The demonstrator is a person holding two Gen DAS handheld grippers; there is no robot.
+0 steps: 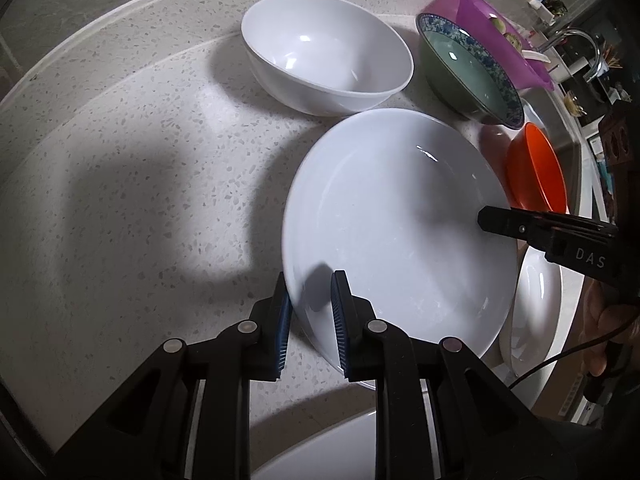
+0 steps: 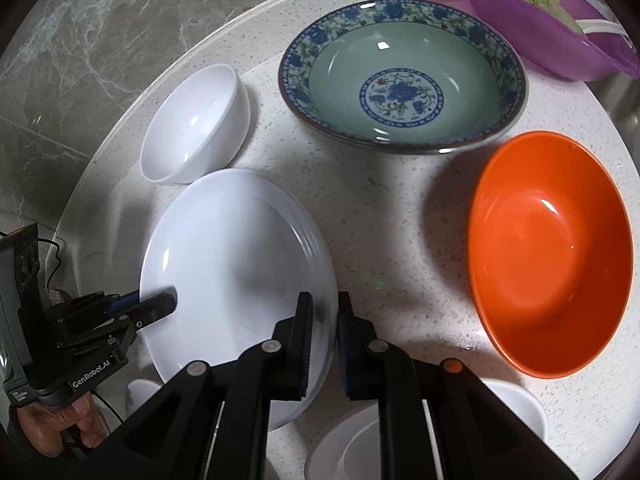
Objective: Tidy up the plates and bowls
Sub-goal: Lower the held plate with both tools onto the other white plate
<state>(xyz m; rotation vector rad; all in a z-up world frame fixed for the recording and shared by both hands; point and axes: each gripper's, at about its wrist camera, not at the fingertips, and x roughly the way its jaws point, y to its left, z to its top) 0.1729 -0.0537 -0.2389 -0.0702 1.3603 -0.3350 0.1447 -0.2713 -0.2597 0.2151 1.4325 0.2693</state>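
A large white plate [image 1: 400, 220] is held tilted above the speckled counter. My left gripper [image 1: 310, 300] is shut on its near rim, one pad on each face. My right gripper [image 2: 322, 312] is shut on the opposite rim of the same plate [image 2: 240, 272]; its finger also shows in the left wrist view [image 1: 504, 224]. A white bowl [image 1: 324, 60] stands beyond the plate. A green bowl with a blue floral rim [image 2: 400, 76] and an orange bowl [image 2: 548, 248] stand to the right.
A purple basin [image 2: 540, 20] holding green fruit sits at the back right, next to a sink with a tap [image 1: 576, 44]. More white dishes lie below my grippers [image 2: 352, 448] and at the right [image 1: 532, 300]. The counter edge curves along the left.
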